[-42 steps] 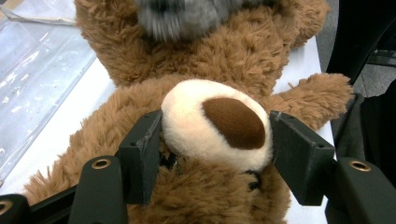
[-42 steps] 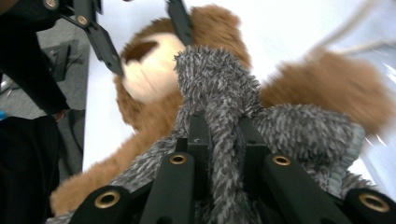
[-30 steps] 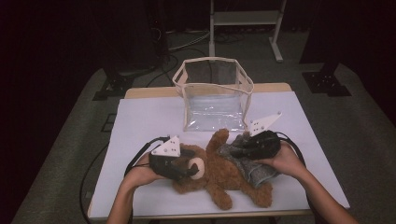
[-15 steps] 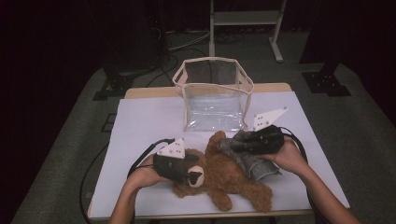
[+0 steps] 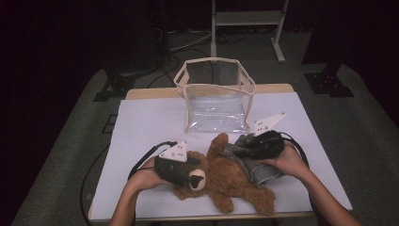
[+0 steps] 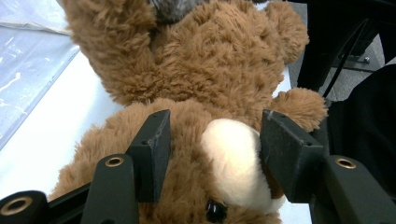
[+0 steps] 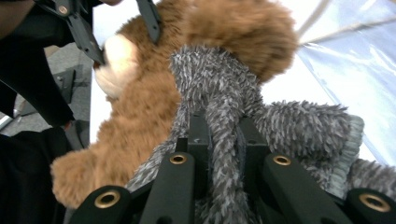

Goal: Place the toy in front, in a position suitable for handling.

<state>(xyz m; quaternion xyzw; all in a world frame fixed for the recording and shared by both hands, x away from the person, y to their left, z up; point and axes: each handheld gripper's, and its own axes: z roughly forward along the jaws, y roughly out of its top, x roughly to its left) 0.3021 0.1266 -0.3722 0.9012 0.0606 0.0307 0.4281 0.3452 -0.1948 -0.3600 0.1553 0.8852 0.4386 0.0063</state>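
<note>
The bench [image 5: 141, 122] carries a clear bag [image 5: 215, 96] standing open at the 12 o'clock side, and the brown teddy bear [image 5: 226, 176] lies flat near the 6 o'clock edge, its head toward 9 o'clock. The step in hand seems to be dressing or undressing the bear: a grey knitted garment [image 5: 256, 165] lies over its body at about 3 o'clock of the head. The right gripper [image 7: 223, 140] has its fingers clamped together on a fold of this grey garment. The left gripper [image 6: 212, 144] is at the head; its fingers [image 6: 154, 149] stand half apart with the cream muzzle between them, and they have just been closing. I judge that the next move needs the left fingers to hold the head firmly while the right pulls the garment along the body.
</note>
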